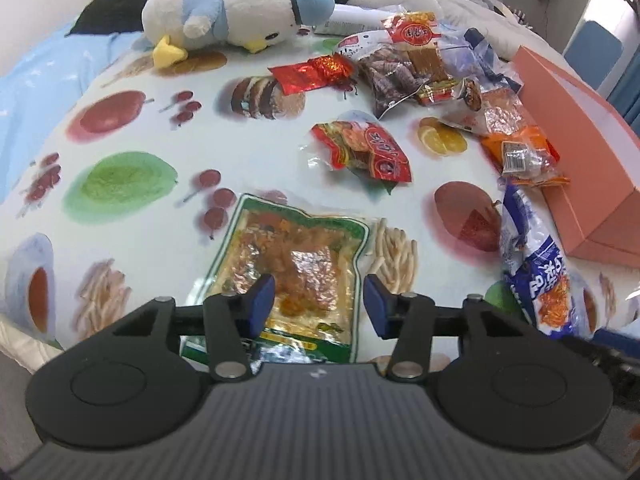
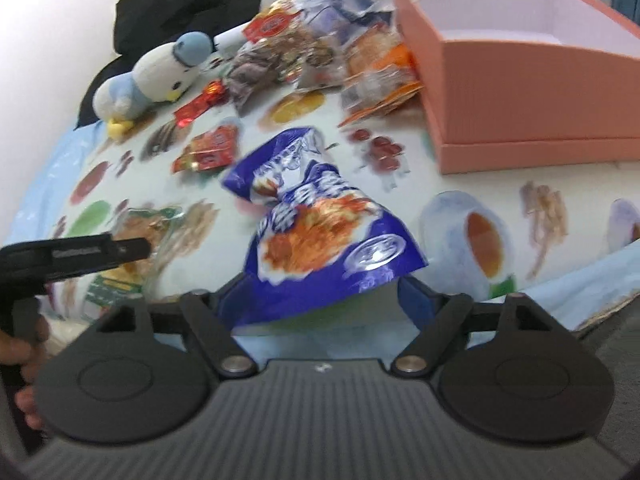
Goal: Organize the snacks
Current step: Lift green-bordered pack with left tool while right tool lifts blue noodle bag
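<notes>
Beneath my left tool (image 1: 319, 302), its jaws spread and touching nothing, lies the green-edged snack pack (image 1: 288, 264) on the fruit-print sheet (image 1: 140, 128). My right tool (image 2: 320, 300) is spread too, the blue snack bag (image 2: 320, 224) loose between its jaws. Beyond it stands the pink box (image 2: 520, 92), beside the heaped snacks (image 2: 320, 56).

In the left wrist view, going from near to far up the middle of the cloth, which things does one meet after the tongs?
Left tongs → green-edged snack packet → red snack packet → shiny red foil wrapper → plush penguin.
</notes>
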Action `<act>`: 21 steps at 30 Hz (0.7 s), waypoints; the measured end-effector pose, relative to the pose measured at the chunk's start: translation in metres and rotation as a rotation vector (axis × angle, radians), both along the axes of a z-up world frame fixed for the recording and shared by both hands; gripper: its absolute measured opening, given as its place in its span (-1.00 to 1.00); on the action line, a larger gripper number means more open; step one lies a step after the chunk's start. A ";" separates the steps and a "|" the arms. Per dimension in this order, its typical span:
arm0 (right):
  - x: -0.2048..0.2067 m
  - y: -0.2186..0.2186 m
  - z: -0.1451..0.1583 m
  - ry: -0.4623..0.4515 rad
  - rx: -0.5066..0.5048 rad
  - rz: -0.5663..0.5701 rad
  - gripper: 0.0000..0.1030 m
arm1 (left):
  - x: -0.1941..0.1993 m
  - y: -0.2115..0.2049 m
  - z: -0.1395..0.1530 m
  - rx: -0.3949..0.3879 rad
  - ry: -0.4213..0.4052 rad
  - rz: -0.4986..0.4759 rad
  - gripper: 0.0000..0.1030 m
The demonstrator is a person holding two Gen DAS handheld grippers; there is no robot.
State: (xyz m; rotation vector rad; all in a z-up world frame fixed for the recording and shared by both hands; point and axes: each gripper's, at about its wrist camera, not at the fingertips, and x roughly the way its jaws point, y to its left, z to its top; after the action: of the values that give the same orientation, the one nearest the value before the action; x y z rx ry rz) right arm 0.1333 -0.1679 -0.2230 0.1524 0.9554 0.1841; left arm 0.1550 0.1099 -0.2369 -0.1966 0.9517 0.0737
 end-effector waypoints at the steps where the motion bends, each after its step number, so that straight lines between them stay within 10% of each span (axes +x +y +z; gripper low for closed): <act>1: 0.000 -0.002 0.001 -0.009 -0.017 0.005 0.58 | -0.001 0.001 0.001 0.005 -0.005 -0.003 0.25; 5: 0.002 -0.009 0.007 -0.058 -0.079 0.018 0.58 | -0.005 -0.003 0.004 0.076 -0.053 -0.051 0.74; 21: 0.044 0.021 -0.001 -0.152 -0.221 0.267 0.58 | 0.016 0.007 -0.032 0.157 -0.032 -0.129 0.90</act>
State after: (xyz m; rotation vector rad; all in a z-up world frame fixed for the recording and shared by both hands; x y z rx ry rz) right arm 0.1773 -0.1473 -0.2236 -0.1922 0.8353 0.3295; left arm 0.1710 0.1169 -0.2690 0.0090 0.9204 0.0260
